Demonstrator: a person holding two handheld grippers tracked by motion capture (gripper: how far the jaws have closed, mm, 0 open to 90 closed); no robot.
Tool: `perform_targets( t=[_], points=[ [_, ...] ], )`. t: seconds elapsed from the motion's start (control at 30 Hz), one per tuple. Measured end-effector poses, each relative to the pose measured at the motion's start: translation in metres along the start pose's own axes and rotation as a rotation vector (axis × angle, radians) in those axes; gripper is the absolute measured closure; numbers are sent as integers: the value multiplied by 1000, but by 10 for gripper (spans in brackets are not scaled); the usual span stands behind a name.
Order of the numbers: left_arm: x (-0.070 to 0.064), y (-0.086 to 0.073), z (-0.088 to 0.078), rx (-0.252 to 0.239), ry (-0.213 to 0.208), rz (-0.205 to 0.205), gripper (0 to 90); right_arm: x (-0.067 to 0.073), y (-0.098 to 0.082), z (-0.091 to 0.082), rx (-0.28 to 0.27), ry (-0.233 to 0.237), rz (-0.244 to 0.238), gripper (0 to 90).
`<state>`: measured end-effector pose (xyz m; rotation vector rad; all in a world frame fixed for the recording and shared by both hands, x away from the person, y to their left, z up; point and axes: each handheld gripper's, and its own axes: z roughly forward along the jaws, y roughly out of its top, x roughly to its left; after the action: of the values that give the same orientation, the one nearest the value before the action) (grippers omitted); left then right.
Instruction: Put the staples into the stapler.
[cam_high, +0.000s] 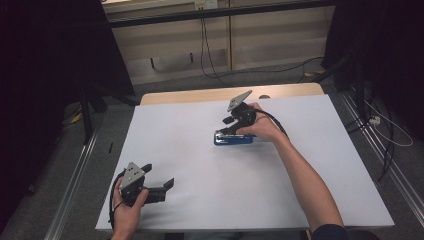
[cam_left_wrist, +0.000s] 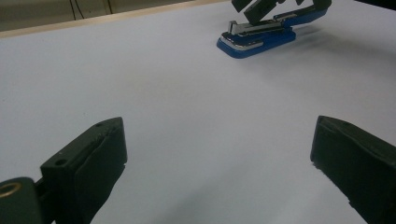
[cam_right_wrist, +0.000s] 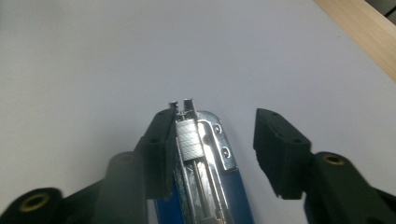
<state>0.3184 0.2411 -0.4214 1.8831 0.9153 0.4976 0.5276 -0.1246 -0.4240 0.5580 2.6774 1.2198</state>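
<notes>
Down front the left gripper (cam_high: 159, 186) idles with jaws wide, while the right gripper (cam_high: 226, 131) has its jaws loose around that stiff, slick-looking blue stapler (cam_high: 234, 139), probably best pinched mid-body.

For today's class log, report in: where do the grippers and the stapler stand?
Right gripper open astride blue stapler, one jaw alongside, other clear. Left gripper open over bare white table, well apart. Nothing in the way.
</notes>
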Motion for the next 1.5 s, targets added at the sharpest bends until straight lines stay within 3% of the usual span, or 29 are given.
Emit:
perform_targets(
  t=[0.23,0.73,0.93,1.1,1.5],
  points=[
    [-1,0,1,4,-4,-6,38,1,-6,-3,-20,-28,62,361],
    [0,0,2,11,-1,-3,38,10,-15,-11,-66,-74,153,231],
    [0,0,2,12,4,-6,38,12,-20,-15,-86,-124,205,143],
    [-1,0,3,11,2,-11,38,12,-24,-22,-110,-146,261,115],
    [0,-1,4,21,-3,-11,38,16,-34,-35,-146,-244,302,82]
  ],
)
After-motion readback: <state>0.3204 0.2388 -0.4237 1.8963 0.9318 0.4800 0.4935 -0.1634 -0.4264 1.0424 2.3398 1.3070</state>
